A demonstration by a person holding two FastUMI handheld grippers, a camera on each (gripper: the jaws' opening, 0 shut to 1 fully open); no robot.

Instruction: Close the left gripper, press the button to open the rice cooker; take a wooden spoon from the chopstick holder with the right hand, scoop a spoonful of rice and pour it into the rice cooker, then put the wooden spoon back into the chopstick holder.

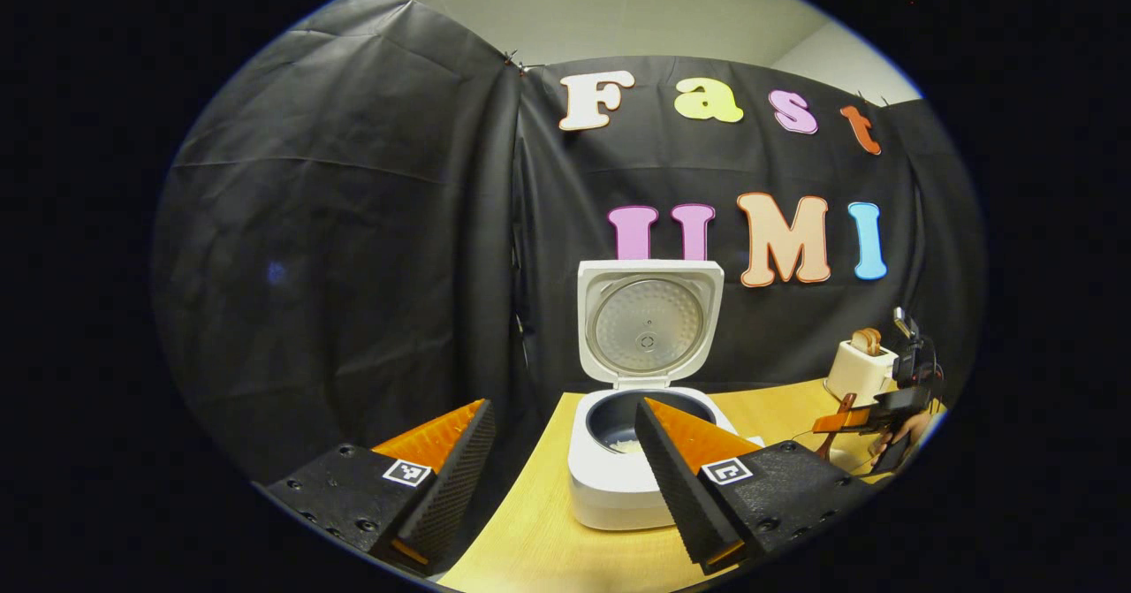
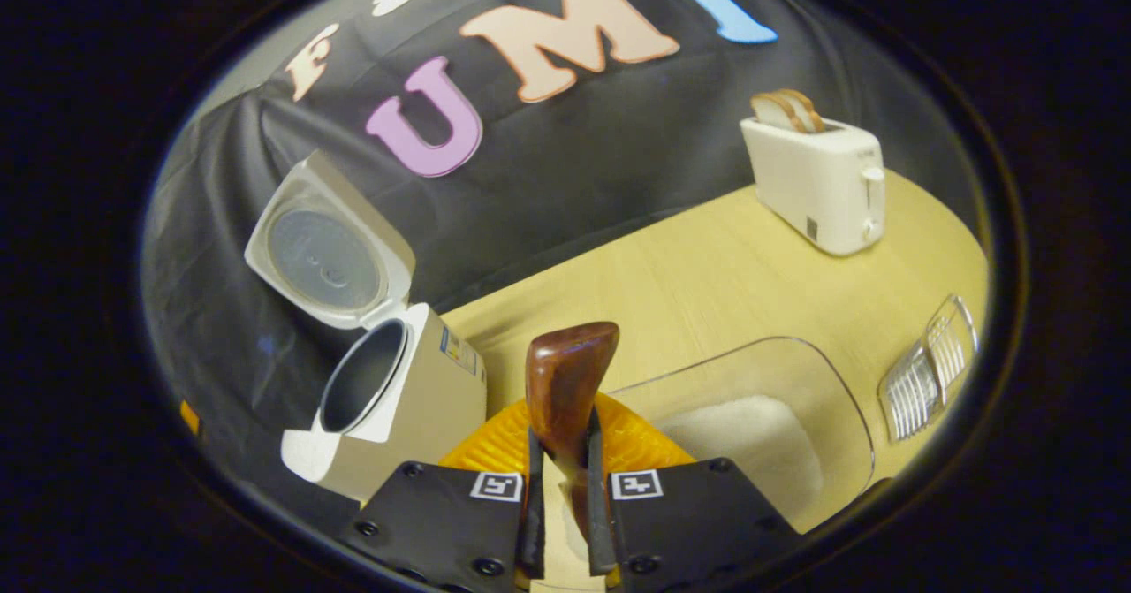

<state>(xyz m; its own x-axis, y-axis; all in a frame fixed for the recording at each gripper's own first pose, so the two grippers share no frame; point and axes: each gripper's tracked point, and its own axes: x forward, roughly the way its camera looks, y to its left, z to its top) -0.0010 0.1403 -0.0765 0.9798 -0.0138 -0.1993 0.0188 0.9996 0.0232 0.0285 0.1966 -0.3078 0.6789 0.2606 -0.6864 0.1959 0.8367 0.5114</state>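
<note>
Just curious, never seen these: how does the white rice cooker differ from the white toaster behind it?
The white rice cooker is squat with its lid flipped up and its pot exposed; the white toaster is a taller, narrow box with bread slices poking out on top. Both stand on the light wooden table.

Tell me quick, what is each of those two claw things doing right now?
Left gripper: open, holding nothing, in front of the open rice cooker.
Right gripper: shut on the wooden spoon, beside the clear rice container.
</note>
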